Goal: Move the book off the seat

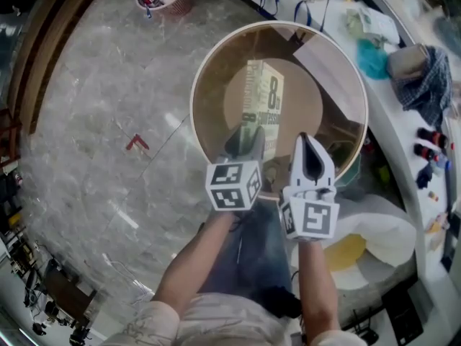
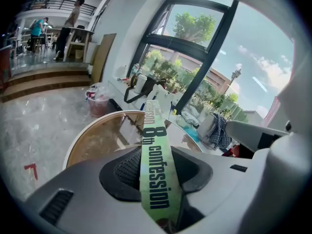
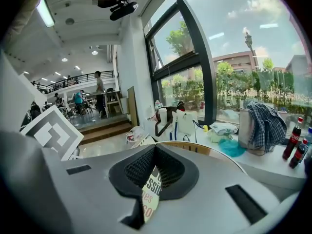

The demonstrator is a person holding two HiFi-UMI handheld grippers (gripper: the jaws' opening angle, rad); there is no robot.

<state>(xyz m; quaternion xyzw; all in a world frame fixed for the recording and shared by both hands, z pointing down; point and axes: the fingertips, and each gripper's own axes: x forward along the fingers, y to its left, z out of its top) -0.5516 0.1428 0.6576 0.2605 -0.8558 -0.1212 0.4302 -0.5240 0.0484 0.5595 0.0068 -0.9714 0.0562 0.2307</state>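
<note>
Green-spined book point(image 1: 263, 99) sits clamped in left gripper point(image 1: 248, 143) and right gripper point(image 1: 310, 150) over the seat point(image 1: 194, 99). Uneven pulls might twist it loose.

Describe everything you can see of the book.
The book looks like a paperback, with a pale green cover and spine printed "8th confession" in dark letters. It is closed, over the round seat, clamped at its near end by the left gripper. A strip of it shows between the right gripper's jaws; grip unclear.

Pale marble floor point(image 1: 94, 157) runs to wooden steps point(image 2: 44, 84) (people point(image 2: 66, 26) stand above) beside tall dark-framed windows point(image 3: 234, 82).
</note>
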